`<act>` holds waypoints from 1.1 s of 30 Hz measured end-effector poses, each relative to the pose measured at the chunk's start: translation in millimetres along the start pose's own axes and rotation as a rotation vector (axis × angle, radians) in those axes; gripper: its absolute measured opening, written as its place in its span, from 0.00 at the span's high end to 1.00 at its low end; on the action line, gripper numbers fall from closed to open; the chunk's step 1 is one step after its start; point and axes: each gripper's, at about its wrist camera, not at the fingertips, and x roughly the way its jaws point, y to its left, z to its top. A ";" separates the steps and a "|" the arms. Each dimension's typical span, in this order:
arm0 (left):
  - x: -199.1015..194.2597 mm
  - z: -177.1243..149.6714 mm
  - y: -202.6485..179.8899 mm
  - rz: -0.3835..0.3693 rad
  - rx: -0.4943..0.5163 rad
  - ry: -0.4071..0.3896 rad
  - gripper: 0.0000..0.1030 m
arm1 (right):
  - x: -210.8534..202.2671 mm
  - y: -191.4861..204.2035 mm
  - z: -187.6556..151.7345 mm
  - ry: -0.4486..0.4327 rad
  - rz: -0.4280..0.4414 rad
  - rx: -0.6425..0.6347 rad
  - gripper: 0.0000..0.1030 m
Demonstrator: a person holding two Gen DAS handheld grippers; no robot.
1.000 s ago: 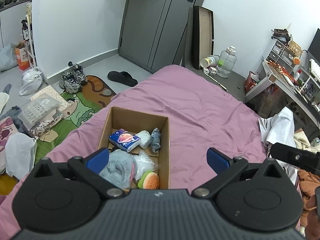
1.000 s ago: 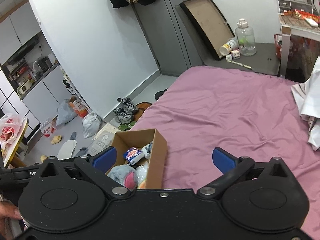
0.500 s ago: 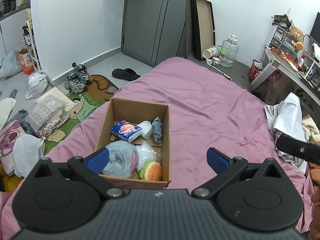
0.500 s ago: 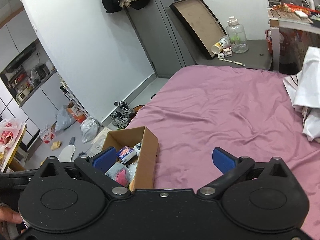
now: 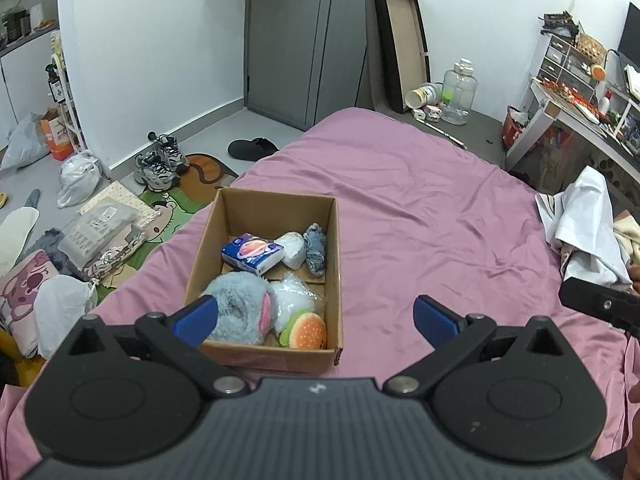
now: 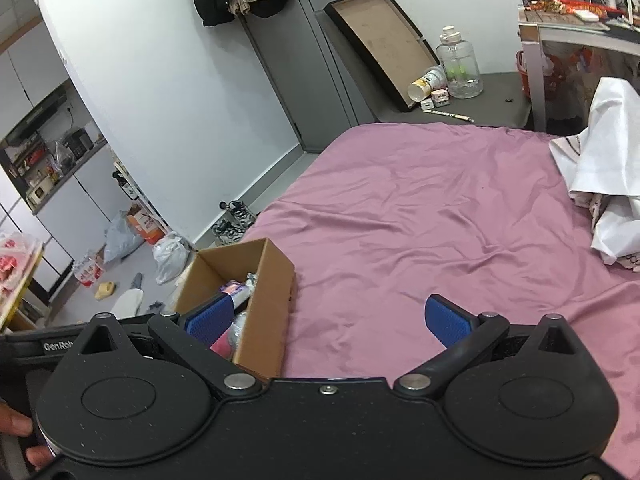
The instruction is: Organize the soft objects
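Both the left hand-held gripper [image 5: 316,318] and right hand-held gripper [image 6: 326,320] hang released and empty near the full open brown cardboard box [image 5: 276,204] on the pink bed sheet [image 5: 420,216]; a careless nudge could tip it.

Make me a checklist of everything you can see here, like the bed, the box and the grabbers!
Surface: pink bedsheet, wrinkled.
Job's things: cardboard box on the bed holds a fluffy grey plush, burger toy, tissue pack, white bundle, denim roll and clear plastic bag.
Clutter: white clothes at the bed's edge.
Grippers: left gripper and right gripper open, empty.
Cables: nothing seen.
Surroundings: sneakers, slipper, grey door, water jug.
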 end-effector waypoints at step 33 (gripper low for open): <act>-3.0 -36.9 9.0 -0.011 0.020 0.021 0.00 | -6.0 20.6 -39.9 0.024 -0.076 -0.066 0.00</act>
